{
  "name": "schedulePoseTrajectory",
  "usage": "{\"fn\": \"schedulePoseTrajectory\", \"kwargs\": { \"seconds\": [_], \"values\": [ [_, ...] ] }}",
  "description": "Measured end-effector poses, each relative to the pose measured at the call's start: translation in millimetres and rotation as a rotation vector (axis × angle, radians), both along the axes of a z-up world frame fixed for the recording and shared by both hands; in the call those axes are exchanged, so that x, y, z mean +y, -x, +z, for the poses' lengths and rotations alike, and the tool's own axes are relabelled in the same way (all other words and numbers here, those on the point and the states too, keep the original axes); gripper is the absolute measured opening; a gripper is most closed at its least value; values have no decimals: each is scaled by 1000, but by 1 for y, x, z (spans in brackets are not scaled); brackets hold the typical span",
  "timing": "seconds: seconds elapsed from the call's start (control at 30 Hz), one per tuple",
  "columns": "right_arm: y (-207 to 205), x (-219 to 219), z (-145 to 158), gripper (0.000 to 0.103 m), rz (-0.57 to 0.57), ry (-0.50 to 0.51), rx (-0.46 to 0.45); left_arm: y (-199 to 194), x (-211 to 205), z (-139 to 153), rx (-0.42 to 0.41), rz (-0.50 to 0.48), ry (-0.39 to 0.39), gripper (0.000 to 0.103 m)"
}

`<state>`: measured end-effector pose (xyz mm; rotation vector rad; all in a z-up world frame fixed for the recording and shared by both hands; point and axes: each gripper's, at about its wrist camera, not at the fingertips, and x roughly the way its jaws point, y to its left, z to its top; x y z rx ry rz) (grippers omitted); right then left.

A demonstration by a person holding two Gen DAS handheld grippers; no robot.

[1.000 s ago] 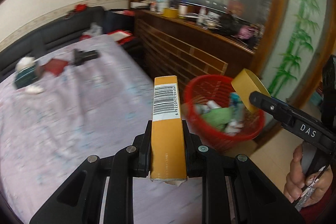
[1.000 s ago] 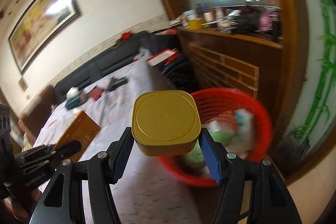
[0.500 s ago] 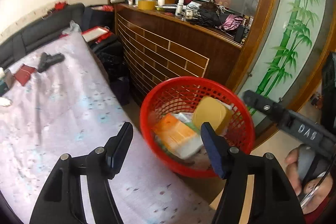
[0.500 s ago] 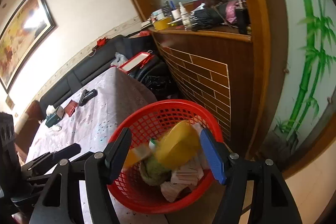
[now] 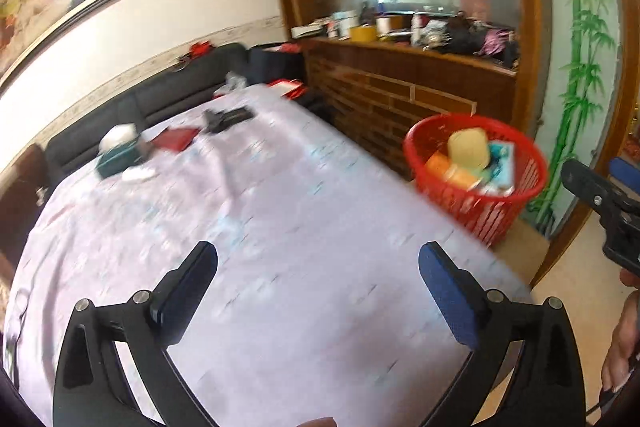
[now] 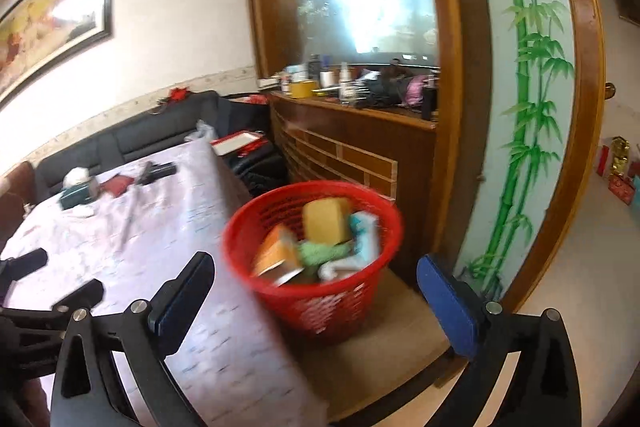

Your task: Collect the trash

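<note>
Left wrist view: left gripper has its jaws spread wide with nothing between them, over the pale lilac patterned tablecloth. Red plastic mesh basket sits off the table's far right edge, on the floor; inside it lie a flat yellow square tin and an orange cardboard box. Right wrist view: right gripper is also spread wide and empty, facing the same basket; tin rests on top, box leaning beside it, green cloth below.
</note>
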<state>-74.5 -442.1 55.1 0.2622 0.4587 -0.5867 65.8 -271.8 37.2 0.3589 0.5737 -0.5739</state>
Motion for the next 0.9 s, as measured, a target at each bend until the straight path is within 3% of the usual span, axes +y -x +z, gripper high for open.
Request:
{"fn": "schedulePoseTrajectory", "kwargs": {
  "seconds": [0.17, 0.37, 0.9],
  "values": [
    [-4, 41, -10, 103, 40, 30, 29, 7, 39, -14, -1, 52, -18, 100],
    [-8, 70, -6, 103, 49, 50, 31, 9, 73, -23, 59, 90, -11, 100],
    [-10, 104, -1, 103, 84, 102, 73, 28, 98, -17, 25, 101, 28, 100]
  ]
}}
